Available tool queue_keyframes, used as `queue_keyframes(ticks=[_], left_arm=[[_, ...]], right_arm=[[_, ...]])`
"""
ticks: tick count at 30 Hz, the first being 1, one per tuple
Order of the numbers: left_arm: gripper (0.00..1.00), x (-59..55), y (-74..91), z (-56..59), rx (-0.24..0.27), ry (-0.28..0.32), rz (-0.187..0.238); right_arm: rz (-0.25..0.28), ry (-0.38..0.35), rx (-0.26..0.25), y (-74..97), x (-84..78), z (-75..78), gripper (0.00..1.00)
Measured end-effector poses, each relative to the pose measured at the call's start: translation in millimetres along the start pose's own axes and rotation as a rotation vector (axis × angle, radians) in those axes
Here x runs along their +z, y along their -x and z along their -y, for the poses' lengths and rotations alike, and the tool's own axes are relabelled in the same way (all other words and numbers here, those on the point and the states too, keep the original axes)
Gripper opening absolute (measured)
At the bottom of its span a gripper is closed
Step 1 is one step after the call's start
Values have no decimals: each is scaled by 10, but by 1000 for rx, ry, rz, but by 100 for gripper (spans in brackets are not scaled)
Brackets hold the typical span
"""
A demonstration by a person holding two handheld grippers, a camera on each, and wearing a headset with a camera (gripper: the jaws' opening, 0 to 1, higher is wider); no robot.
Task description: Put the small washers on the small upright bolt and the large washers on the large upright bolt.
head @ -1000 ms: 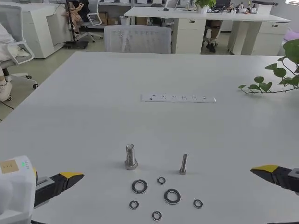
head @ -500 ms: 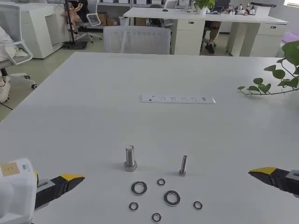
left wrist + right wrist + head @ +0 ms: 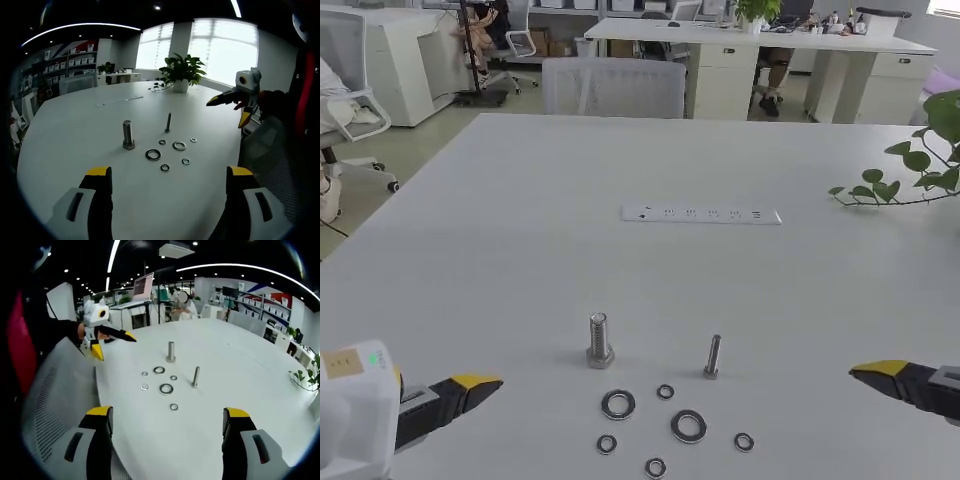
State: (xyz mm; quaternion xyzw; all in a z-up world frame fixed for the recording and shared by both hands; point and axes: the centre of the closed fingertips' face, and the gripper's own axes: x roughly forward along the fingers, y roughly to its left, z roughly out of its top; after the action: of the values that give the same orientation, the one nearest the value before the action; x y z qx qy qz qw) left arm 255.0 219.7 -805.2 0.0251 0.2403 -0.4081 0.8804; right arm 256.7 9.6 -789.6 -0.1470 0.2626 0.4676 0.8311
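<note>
Left gripper is hovering at the near left edge of the white tabletop, yellow-tipped jaws spread wide. Right gripper is hovering at the near right edge, jaws spread wide too. Loose washers are lying flat between the two, well apart from both: two large steel ring washers and four small steel ring washers scattered around them. Just beyond the cluster, the large hex-head steel bolt is standing upright on the left and the small slim steel bolt is standing upright on the right, both shanks bare. Further back a white power strip is lying mid-table, a green leafy plant is trailing in at the right, and a grey mesh office chair is sitting at the far edge.
</note>
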Motion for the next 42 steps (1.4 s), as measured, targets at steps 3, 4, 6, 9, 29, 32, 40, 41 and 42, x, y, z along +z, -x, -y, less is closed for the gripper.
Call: queue_keyframes(ticks=[3, 4, 6, 9, 29, 32, 40, 41, 42], left_arm=[[95, 4, -4, 2, -1, -1, 0], [95, 6, -6, 2, -2, 0, 0], [95, 9, -9, 3, -2, -2, 0], [94, 10, -11, 1, -1, -1, 1], [93, 15, -21, 19, -4, -3, -2], [93, 9, -23, 26, -3, -6, -5], [93, 4, -21, 36, -6, -8, -8], [93, 3, -22, 38, -7, -8, -9], [93, 4, -24, 40, -7, -10, -8]], right_arm=[[-4, 2, 2, -6, -4, 0, 91], [-1, 3, 2, -9, 1, 3, 91], [-2, 4, 3, -18, 8, 5, 91], [-3, 8, 8, -35, 21, -1, 90], [-99, 87, 21, -182, 60, 87, 76], [-130, 109, 37, -222, 57, 86, 75], [-202, 154, 71, -309, 38, 99, 67], [-207, 157, 77, -316, 38, 97, 66], [-212, 161, 79, -325, 39, 101, 66]])
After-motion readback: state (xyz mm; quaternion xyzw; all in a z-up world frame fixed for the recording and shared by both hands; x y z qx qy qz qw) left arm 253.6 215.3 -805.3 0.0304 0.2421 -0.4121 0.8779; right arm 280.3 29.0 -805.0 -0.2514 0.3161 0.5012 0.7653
